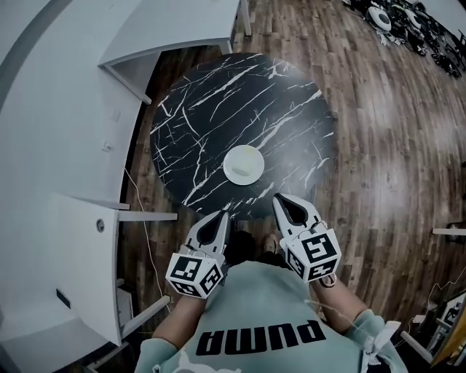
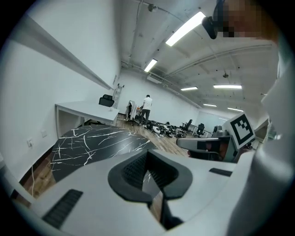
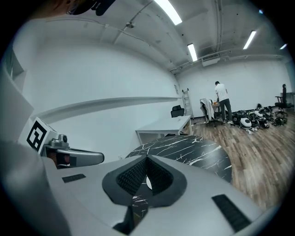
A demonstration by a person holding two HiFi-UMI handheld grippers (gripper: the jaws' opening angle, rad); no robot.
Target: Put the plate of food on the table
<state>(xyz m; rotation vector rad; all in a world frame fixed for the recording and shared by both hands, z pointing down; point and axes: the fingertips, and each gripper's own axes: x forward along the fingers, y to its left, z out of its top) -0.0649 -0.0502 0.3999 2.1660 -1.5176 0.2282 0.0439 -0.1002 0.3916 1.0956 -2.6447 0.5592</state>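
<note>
A white plate with pale yellow food (image 1: pixel 243 165) sits on the round black marble table (image 1: pixel 218 102), near its front edge. My left gripper (image 1: pixel 222 217) hangs just off that edge, close to my body, shut and holding nothing. My right gripper (image 1: pixel 281 201) is beside it, also shut and empty, its tip a short way right of and nearer than the plate. In the left gripper view the left gripper (image 2: pixel 147 159) has its jaws together over the table (image 2: pixel 92 143). In the right gripper view the right gripper (image 3: pixel 146 162) points across the table (image 3: pixel 193 150), jaws together.
A white desk (image 1: pixel 175 29) stands beyond the table and white cabinets (image 1: pixel 58 146) run along the left. Wooden floor (image 1: pixel 386 131) lies to the right, with a pile of equipment (image 1: pixel 408 18) far off. A person (image 3: pixel 223 103) stands far away by a chair.
</note>
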